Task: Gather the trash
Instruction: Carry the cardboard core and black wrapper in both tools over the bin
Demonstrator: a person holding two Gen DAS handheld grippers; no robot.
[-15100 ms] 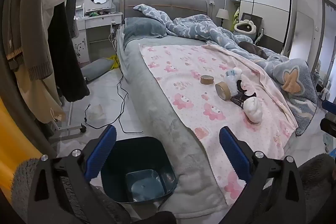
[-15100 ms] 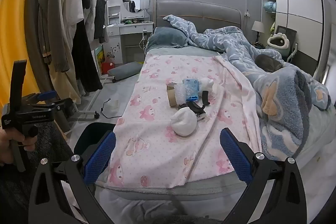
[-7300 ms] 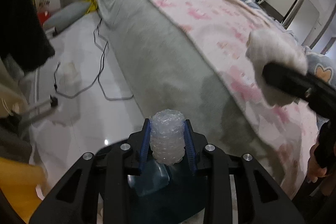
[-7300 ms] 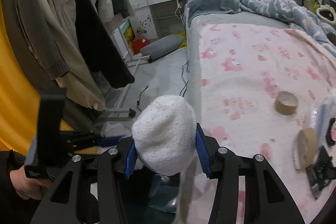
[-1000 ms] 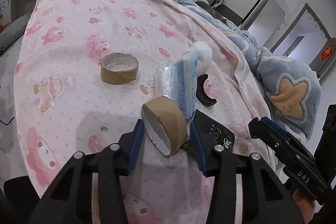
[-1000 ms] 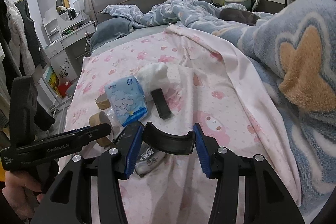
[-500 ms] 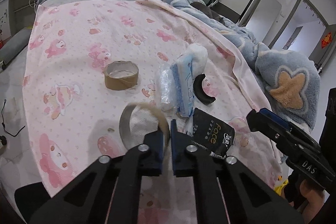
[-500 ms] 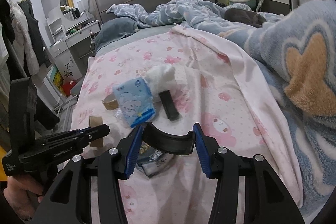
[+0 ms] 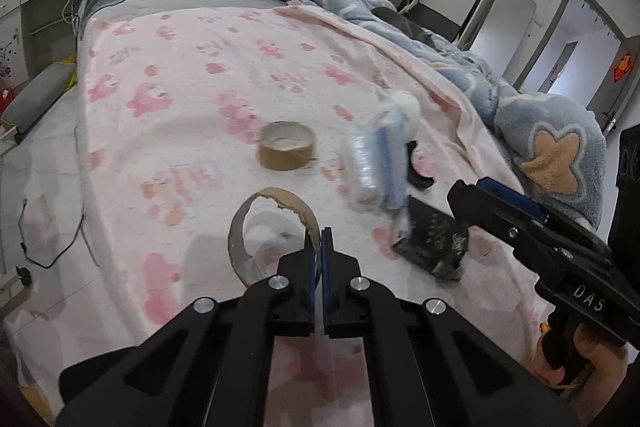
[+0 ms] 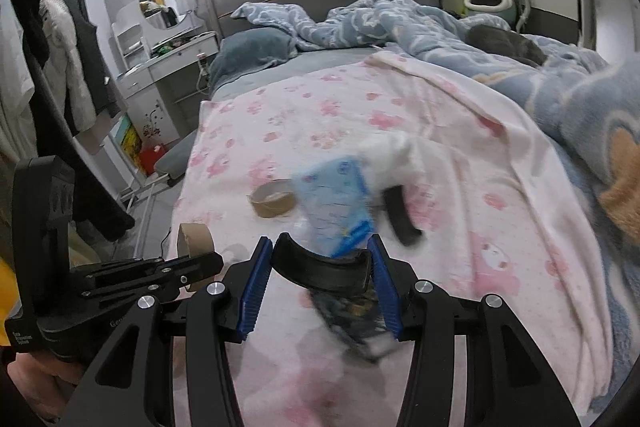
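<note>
While lifting, left gripper still pinches cardboard ring.

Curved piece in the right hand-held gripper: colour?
Black curved piece, clearest in the right wrist view.

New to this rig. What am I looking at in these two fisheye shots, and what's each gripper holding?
No robot: a person holds two handheld grippers, each with a fisheye camera looking along its fingers.

The left gripper pinches the wall of a torn cardboard tape core. The right gripper clamps a curved black plastic piece.

Lying on the pink blanket over the bed: another tape core, a blue tissue pack, bubble wrap, a white wad, a black wrapper and another black curved piece.
</note>
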